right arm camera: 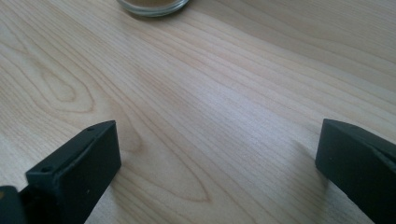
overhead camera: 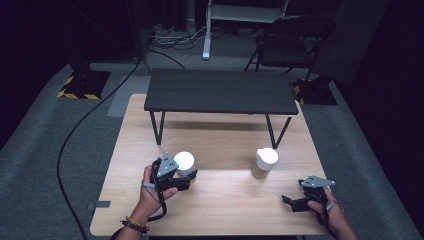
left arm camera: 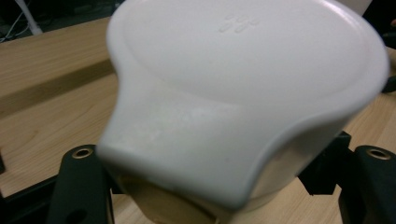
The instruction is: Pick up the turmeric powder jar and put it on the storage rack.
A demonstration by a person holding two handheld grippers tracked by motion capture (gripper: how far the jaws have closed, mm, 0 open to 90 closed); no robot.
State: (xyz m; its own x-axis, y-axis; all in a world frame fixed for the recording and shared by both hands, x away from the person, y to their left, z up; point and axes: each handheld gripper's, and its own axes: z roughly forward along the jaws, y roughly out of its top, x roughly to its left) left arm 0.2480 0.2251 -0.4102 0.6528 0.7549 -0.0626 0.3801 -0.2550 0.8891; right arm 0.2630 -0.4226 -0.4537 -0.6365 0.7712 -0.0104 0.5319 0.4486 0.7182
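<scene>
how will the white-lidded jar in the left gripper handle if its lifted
The jar looks rigid, so it should not flex under the left gripper. Its wide white lid may make it top-heavy and tippy. The smooth sides could slip.

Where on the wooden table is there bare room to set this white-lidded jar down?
Bare wood lies between the left tongs holding the jar and the right tongs, along the table's near edge. The far-right corner beside the black bench is bare too. It is tighter around the second jar and under the bench.
</scene>
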